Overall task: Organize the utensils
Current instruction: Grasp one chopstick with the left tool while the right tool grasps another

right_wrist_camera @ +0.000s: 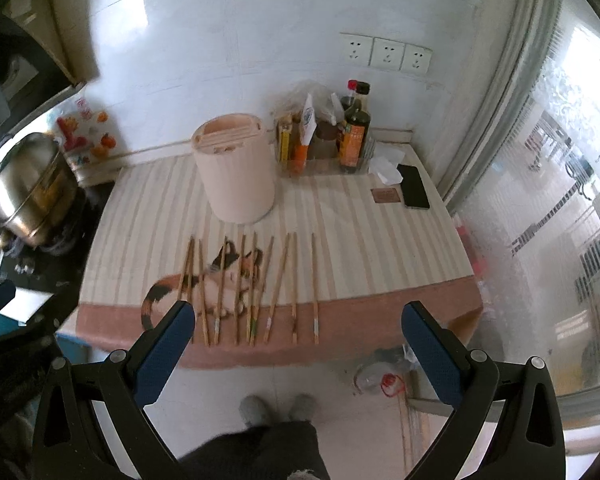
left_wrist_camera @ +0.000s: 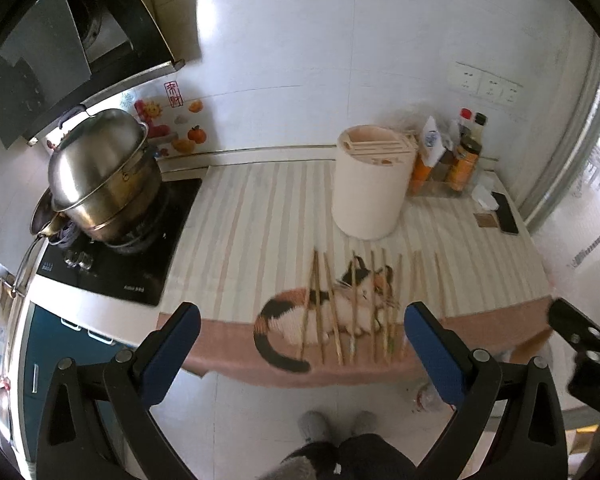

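Several wooden chopsticks (left_wrist_camera: pixel 354 308) lie side by side on a striped cloth with a cat picture (left_wrist_camera: pixel 260 220); they also show in the right wrist view (right_wrist_camera: pixel 256 288). A cream round utensil holder (left_wrist_camera: pixel 370 184) with slots on top stands behind them, also in the right wrist view (right_wrist_camera: pixel 236 170). My left gripper (left_wrist_camera: pixel 302 320) is open and empty, held in front of the counter edge. My right gripper (right_wrist_camera: pixel 298 320) is open and empty, also in front of the edge; part of it shows at the right of the left wrist view (left_wrist_camera: pixel 580 332).
A steel pot (left_wrist_camera: pixel 100 176) sits on a black stove (left_wrist_camera: pixel 116 264) at the left. Sauce bottles (right_wrist_camera: pixel 354 136), a tissue (right_wrist_camera: pixel 386 166) and a phone (right_wrist_camera: pixel 414 186) stand at the back right. A window (right_wrist_camera: pixel 560 200) is on the right. My feet (right_wrist_camera: pixel 276 408) and floor litter (right_wrist_camera: pixel 384 380) are below.
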A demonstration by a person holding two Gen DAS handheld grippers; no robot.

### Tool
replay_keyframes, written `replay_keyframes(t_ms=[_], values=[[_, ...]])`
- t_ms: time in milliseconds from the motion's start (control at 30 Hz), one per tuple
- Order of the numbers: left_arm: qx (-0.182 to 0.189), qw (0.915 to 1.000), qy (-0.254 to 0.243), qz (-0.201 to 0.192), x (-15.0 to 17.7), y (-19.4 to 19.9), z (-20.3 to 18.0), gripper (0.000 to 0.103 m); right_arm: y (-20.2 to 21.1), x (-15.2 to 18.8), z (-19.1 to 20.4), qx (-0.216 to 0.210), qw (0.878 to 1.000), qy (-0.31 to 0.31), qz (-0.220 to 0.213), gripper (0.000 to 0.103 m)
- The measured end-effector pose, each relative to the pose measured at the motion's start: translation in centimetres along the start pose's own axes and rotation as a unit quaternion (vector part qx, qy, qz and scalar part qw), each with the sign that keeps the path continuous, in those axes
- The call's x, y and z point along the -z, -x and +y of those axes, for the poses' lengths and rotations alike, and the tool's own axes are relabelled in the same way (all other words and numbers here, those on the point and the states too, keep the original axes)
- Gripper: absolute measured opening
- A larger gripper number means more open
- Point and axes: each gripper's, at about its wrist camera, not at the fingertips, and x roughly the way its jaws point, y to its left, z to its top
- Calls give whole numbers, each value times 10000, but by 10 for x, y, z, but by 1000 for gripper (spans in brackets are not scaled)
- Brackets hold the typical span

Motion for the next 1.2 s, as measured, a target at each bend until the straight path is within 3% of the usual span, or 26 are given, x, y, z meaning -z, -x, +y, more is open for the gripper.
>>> replay_keyframes(t_ms=[100, 233, 300, 467, 567, 667, 733, 800, 867, 900, 933, 1000, 1100, 1133, 1200], values=[[-63, 10000, 30, 58, -6, -36, 11, 103, -32, -4, -6, 121, 9997, -189, 30, 103], [-260, 9991, -35, 322, -10, -96, 15, 103, -94, -5, -18, 270, 9977, -459, 421, 103], [-299, 9982, -17, 513, -8, -127, 17, 103, -126, -4, -27, 312, 9960, -559, 631, 98], [-448, 9915, 20, 1224, -2, -213, 19, 103, -213, 0, -45, 287, 9900, -647, 1219, 72], [-388, 9824, 45, 1828, 7, -265, 18, 100, -256, 4, -54, 173, 9861, -627, 1526, 64], [-254, 9740, 63, 2252, 16, -301, 15, 86, -300, 7, -66, 109, 9793, -600, 1932, 59], [-177, 9680, 35, 2504, 23, -321, 13, 69, -319, 11, -68, 105, 9754, -576, 2127, 59], [-159, 9631, -21, 2688, 29, -336, 10, 58, -336, 11, -71, 122, 9716, -529, 2302, 59], [-156, 9596, -100, 2807, 33, -344, 7, 49, -350, 12, -73, 123, 9676, -471, 2476, 59], [-122, 9631, -73, 2687, 32, -342, 8, 44, -355, 11, -73, 111, 9665, -432, 2529, 59], [-157, 9630, -139, 2686, 31, -343, 7, 26, -361, 11, -72, 83, 9653, -389, 2580, 59], [-156, 9585, -38, 2846, 35, -349, 10, 6, -371, 10, -69, 31, 9630, -291, 2679, 59], [-175, 9571, 411, 2862, 35, -352, 22, 5, -385, 10, -62, -119, 9594, -126, 2817, 57], [-188, 9547, 594, 2909, 36, -351, 27, 5, -390, 10, -59, -83, 9583, -40, 2856, 45], [-129, 9506, 863, 2979, 40, -350, 42, 5, -396, 8, -55, -33, 9594, 98, 2820, 34]])
